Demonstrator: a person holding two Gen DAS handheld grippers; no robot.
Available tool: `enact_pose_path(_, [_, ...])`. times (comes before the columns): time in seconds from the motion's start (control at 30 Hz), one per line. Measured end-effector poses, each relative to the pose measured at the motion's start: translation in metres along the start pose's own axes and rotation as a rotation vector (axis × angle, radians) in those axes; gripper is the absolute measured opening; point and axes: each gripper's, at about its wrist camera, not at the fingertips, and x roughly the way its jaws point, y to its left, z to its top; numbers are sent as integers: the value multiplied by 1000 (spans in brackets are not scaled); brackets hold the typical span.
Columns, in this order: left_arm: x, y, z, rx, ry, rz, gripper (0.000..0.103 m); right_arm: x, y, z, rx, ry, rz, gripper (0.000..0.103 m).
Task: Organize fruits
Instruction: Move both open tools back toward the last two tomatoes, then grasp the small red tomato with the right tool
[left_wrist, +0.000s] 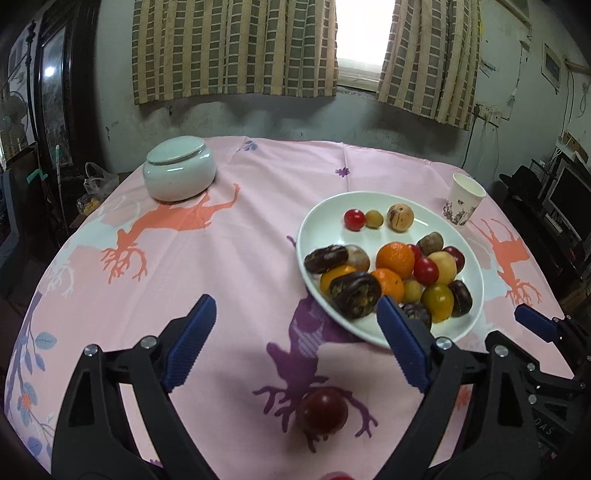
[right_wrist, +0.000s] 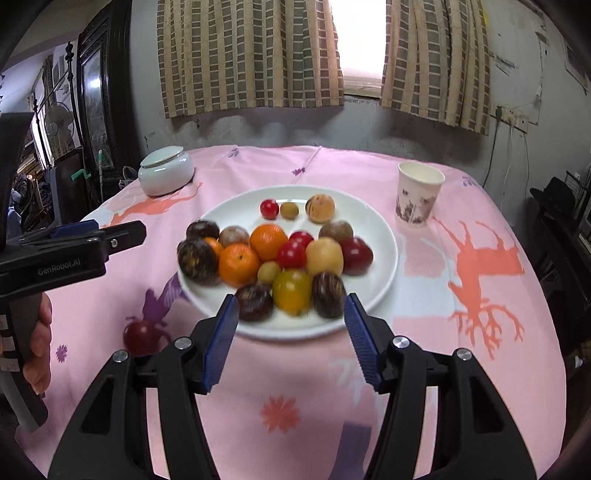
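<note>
Left wrist view, left gripper (left_wrist: 295, 328) jaws wide, empty, above plum (left_wrist: 323, 410)

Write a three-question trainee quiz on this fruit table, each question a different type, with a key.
1. True or false: the dark red fruit on the tablecloth lies inside the white plate.
2. Which vessel has a lid? A) the paper cup B) the pale green jar
3. Fill in: the left claw and the right claw both stand ____, gripping nothing.

Key: 1 false, it lies off the plate, near the left claw; 2 B; 3 open.
</note>
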Motion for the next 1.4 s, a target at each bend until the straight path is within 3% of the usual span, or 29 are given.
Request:
enact_pose_path(0.17, [-22,19,-34,-14,-7,27,93,-23,12,-27,19,15,13,60])
enact_pose_path(0.43, [-27,42,-65,-71,29,9,93,-50,47,-61,-23,36,45,60])
enact_pose_path(0.53, [-26,49,-81,-81,-58,104,93,-50,60,-72,-33,54,60,60])
enact_pose_path(0.6, [-21,46,-83,-25,-30,160,93,-44,72,-78,-46,80,71,60])
enact_pose_path(0.67, [-21,45,-78,16,-13,129,93,-39,85,-83,-70,101,81,60])
enact_pose_path(0.87, [-29,56,-76,-40,-40,104,94,-16,123,-84,-145,145,106,60])
enact_pose_path(1.0, [-17,60,-76,-46,13,112,94,0,134,-80,-120,197,161,60])
enact_pose_path(1.1, [-14,65,-76,-77,41,88,94,9,142,-80,-144,211,135,60])
enact_pose_path(1.17, [-13,66,-77,-83,47,82,94,16,144,-82,-136,235,146,45])
enact_pose_path(1.23, [-12,65,-78,-80,47,77,94,20,143,-83,-126,240,131,43])
enact_pose_path(1.3, [-13,63,-79,-73,41,76,94,19,145,-85,-141,233,125,31])
enact_pose_path(1.4, [-12,59,-80,-53,35,74,94,15,140,-85,-115,240,153,31])
